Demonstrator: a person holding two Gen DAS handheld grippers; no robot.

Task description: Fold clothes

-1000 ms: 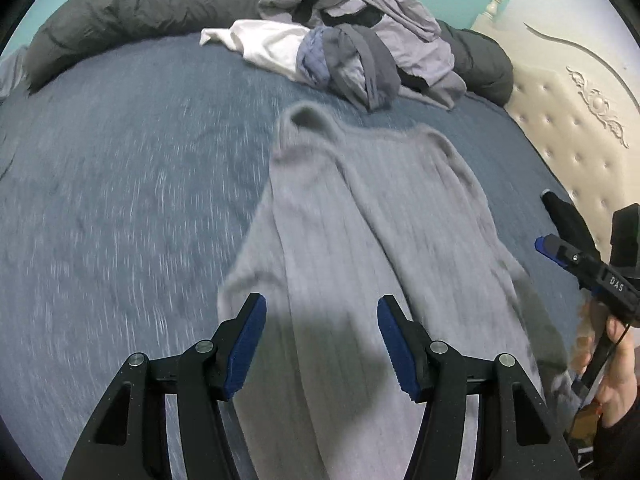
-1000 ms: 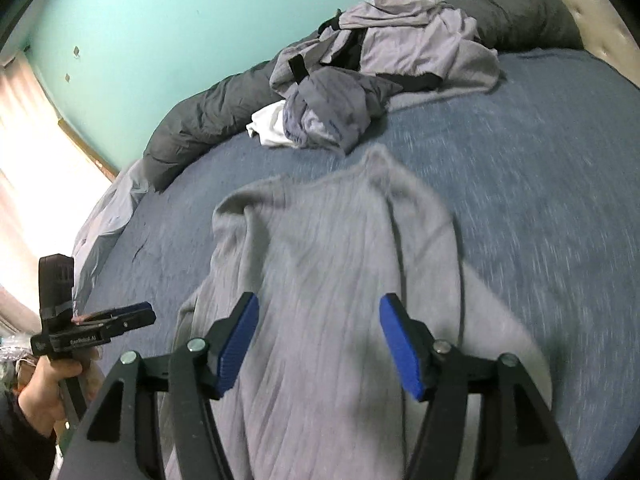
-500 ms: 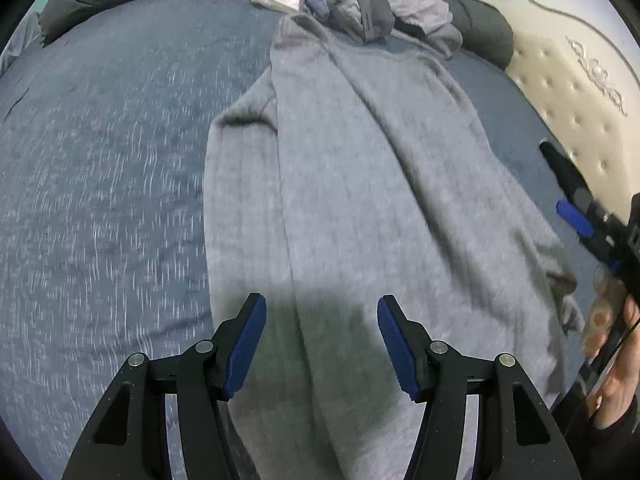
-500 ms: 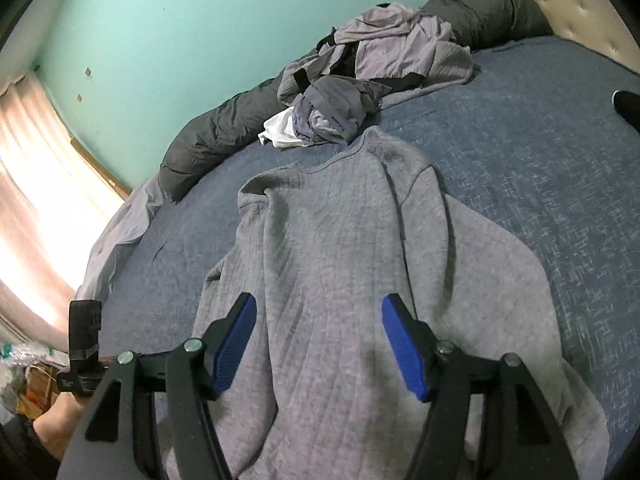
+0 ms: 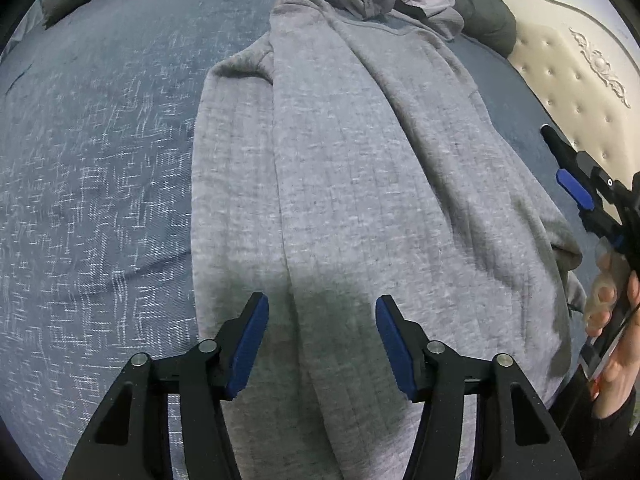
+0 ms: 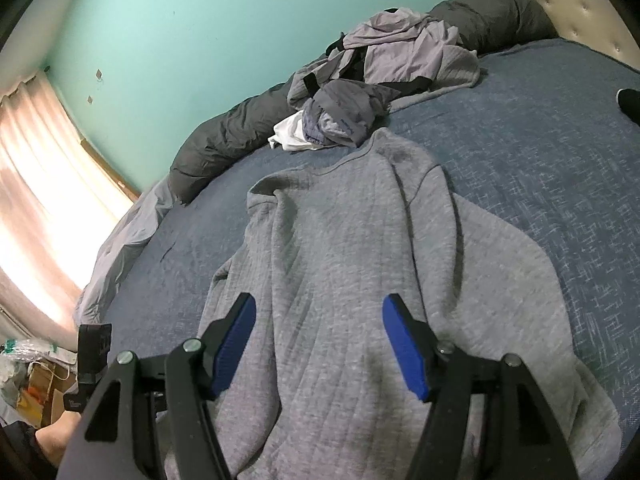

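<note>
Left claw (image 5: 318, 322) hung over the near end of the grey sweater (image 5: 352, 184), jaws closing, nothing gripped. Right claw (image 6: 318, 328) stood half open above the same sweater (image 6: 360, 264), empty. Lay spread lengthwise on the blue bed (image 5: 92, 168), collar far, beside the clothes pile (image 6: 372, 80).

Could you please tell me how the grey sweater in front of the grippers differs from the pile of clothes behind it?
The grey sweater lies spread out lengthwise on the bed, while the pile of clothes is crumpled in a heap. The sweater is one plain grey garment; the pile mixes lilac-grey, dark and white pieces. The sweater lies nearest the grippers; the pile sits beyond its collar, by the dark duvet. Neither is folded.
</note>
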